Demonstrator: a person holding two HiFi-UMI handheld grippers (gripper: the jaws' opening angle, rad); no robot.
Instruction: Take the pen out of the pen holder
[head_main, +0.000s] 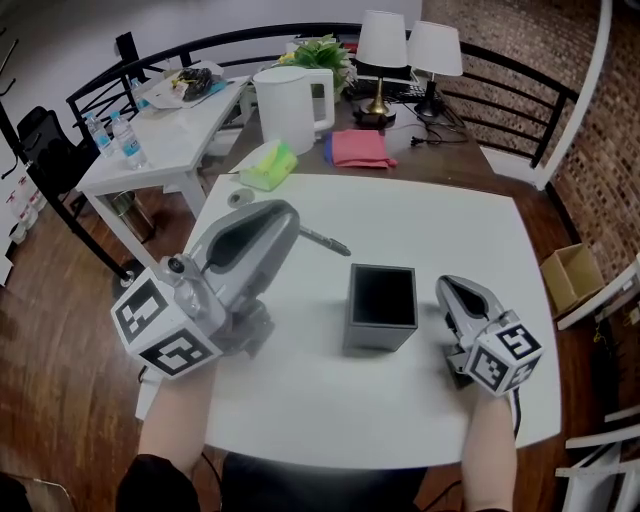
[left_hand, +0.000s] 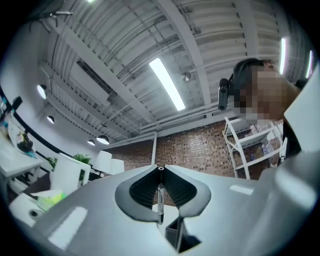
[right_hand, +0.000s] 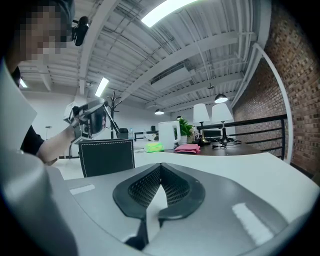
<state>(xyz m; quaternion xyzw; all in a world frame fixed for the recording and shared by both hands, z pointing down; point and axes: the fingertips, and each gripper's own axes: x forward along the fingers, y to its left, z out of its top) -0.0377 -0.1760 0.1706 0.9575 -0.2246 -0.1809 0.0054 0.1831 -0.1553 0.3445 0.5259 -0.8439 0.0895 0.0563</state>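
The left tongs (head_main: 294, 226) are closed narrow on the pen (head_main: 326, 241). In the left gripper view the pen (left_hand: 160, 199) runs straight along the slit where the two ribbed pads meet at the tip of the left tongs (left_hand: 161, 168), with both pads pressing on it. From the head view a short dark end of the pen pokes out past the tips of these tongs and points toward the far right of the white bench (head_main: 450, 225).

The pen holder (head_main: 382, 305), a black square box with an open top, stands upright on the bench between the two pairs of tongs. It is just right of and nearer than the left tongs' tips, and the pen is apart from it. The pen looks to be lifted clear above the bench, though the steep view does not settle its height.

The right tongs (head_main: 449, 291) rest low near the right side of the pen holder. In their own view the right tongs (right_hand: 161, 165) have their pads together at the tip with nothing between them, and the pen holder (right_hand: 106, 157) stands to the left ahead of them.

A white kettle (head_main: 293, 106) and a pink cloth (head_main: 359, 148) lie well beyond both pairs of tongs.
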